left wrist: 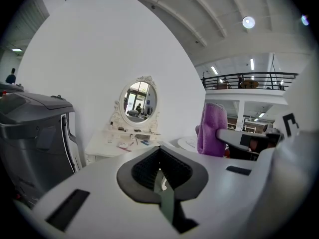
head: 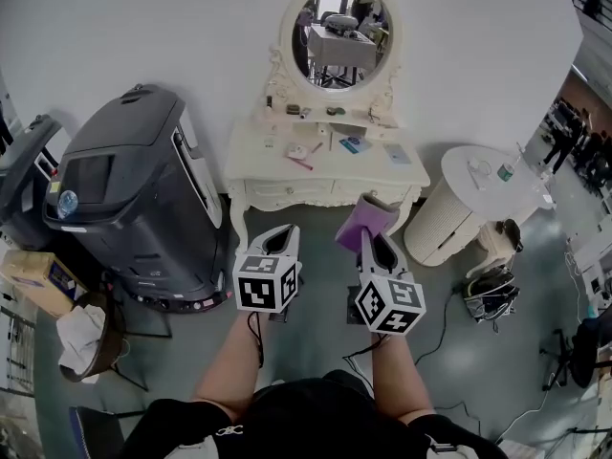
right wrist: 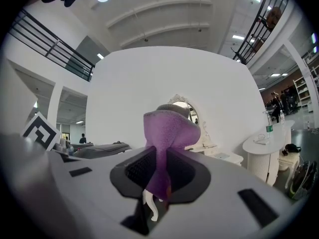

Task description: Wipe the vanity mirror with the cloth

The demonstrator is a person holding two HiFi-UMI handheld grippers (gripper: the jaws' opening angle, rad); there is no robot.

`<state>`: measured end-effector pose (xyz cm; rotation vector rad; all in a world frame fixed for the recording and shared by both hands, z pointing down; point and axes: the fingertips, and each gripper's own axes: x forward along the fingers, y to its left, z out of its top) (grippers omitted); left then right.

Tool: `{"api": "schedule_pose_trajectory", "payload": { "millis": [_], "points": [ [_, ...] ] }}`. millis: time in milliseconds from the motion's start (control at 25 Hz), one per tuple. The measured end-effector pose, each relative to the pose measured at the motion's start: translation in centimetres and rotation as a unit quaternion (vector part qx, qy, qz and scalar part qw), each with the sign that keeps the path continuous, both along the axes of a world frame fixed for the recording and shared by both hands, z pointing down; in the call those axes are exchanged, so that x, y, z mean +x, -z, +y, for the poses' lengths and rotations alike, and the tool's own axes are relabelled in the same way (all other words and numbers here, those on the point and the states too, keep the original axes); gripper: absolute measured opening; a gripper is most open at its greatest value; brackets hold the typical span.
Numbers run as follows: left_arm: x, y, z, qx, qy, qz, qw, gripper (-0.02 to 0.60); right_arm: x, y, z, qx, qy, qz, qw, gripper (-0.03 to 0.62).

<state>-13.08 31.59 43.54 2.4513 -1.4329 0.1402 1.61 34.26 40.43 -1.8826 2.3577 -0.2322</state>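
The oval vanity mirror (head: 339, 34) in an ornate white frame stands at the back of a white dressing table (head: 382, 172) against the wall. My right gripper (head: 375, 242) is shut on a purple cloth (head: 363, 222), held in the air in front of the table's front edge. In the right gripper view the cloth (right wrist: 169, 128) rises out of the gripper (right wrist: 162, 158) and hides part of the mirror (right wrist: 192, 109). My left gripper (head: 277, 241) is beside it, shut and holding nothing. From the left gripper (left wrist: 160, 153) I see the mirror (left wrist: 140, 99) and, to the right, the cloth (left wrist: 213, 128).
A big dark grey machine (head: 134, 189) stands left of the dressing table. Right of it are a ribbed white basket (head: 445, 223) and a round white table (head: 473, 151) with a bottle (head: 507, 170). Small items (head: 306, 151) lie on the dressing table. A bag (head: 490, 295) and cables lie on the floor.
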Motion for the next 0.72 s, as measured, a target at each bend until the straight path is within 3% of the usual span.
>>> {"api": "schedule_pose_trajectory", "payload": {
  "millis": [360, 720],
  "points": [
    [0.2, -1.4, -3.4, -0.006, -0.01, -0.006, 0.9999, 0.006, -0.8, -1.3, -4.0, -0.009, 0.006, 0.0, 1.0, 0.063],
    [4.1, -0.9, -13.6, 0.001, 0.013, -0.018, 0.9998, 0.006, 3.2, -0.8, -14.6, 0.004, 0.027, -0.006, 1.0, 0.063]
  ]
}}
